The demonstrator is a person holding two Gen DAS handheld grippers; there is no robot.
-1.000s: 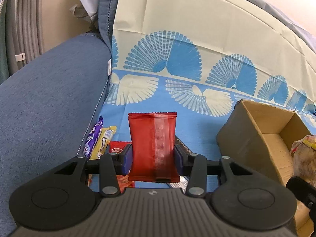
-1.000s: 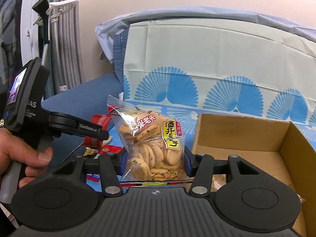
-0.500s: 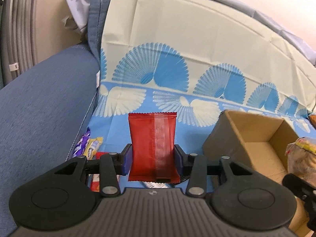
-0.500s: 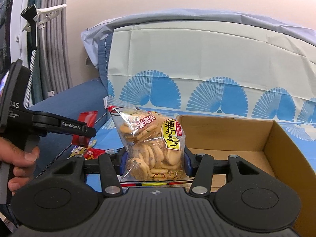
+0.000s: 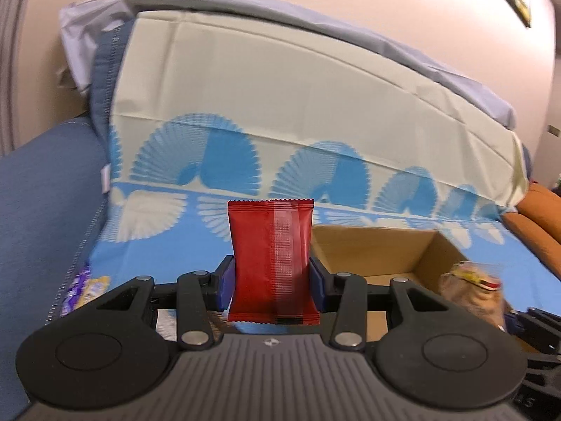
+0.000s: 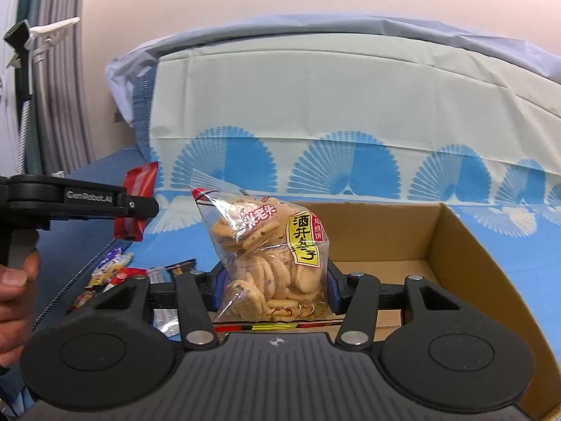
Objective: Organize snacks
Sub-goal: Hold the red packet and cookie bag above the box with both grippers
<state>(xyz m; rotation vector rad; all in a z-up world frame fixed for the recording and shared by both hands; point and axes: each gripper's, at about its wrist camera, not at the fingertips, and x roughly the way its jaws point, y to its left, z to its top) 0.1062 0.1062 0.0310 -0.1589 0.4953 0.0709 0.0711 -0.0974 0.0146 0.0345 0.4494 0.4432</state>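
Pinching a glossy red foil packet [image 5: 271, 263] at its lower half, the left gripper [image 5: 270, 282] holds it upright between its blue pads, the packet's serrated top edge and ribbed back seam facing the camera. Just ahead and to the right of that gripper sits the open cardboard box [image 5: 378, 249], matte brown with straight-cut walls, its floor bare where it shows. The right gripper [image 6: 273, 289] squeezes a crinkly clear plastic bag of round rice crackers [image 6: 268, 256], a yellow label on its front; the bag stands upright with its twisted top leaning to the left, held in front of the box [image 6: 452, 242], whose near edge is hidden behind the gripper. In the left wrist view the same cracker bag [image 5: 471, 291] shows blurred, low on the right at the box's near right corner.

Left of the right gripper, loose wrapped snacks [image 6: 115, 266] lie scattered on the blue fan-patterned cloth [image 6: 336, 165], near the seam of the blue sofa cushion [image 6: 87, 175]. The box's right wall rises close beside the right gripper; the cloth to the left of the box is open apart from those wrappers.

Compared with a second ago, the left wrist view has swung rightward: the box now lies nearly straight ahead instead of off to the right, and the red packet [image 6: 138, 207] appears higher in the right wrist view. Both grips look unchanged.
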